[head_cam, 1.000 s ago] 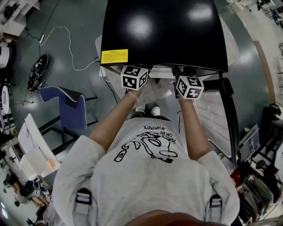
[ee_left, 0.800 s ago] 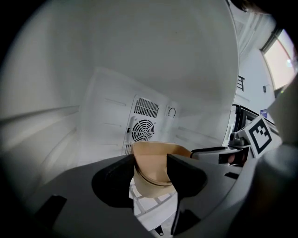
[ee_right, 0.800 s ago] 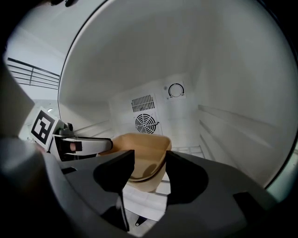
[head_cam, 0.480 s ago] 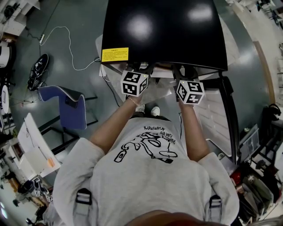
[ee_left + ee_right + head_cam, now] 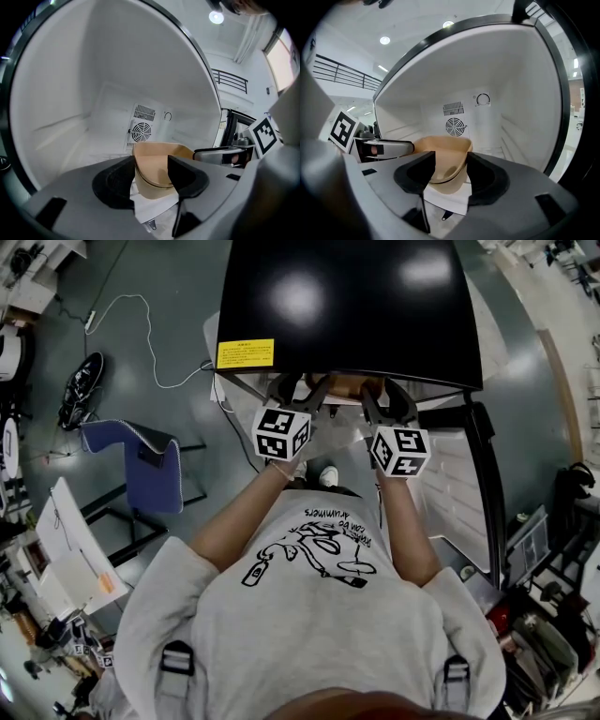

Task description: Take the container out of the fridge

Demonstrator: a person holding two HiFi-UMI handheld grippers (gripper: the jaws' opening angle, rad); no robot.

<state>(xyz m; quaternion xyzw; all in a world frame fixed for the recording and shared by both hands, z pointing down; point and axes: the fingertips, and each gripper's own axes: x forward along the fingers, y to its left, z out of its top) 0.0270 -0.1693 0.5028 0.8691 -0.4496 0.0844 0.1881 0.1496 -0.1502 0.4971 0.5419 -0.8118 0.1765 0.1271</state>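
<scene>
The fridge has a glossy black top with bright reflections; its inner walls are smooth white plastic. The container looks matt tan and smooth. The left gripper and right gripper are matt grey plastic with black jaws. The shirt is grey cloth.

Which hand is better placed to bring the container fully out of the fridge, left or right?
Neither alone: the left tongs and right tongs each clamp one side of the container at the fridge mouth, so both should probably pull together.
</scene>
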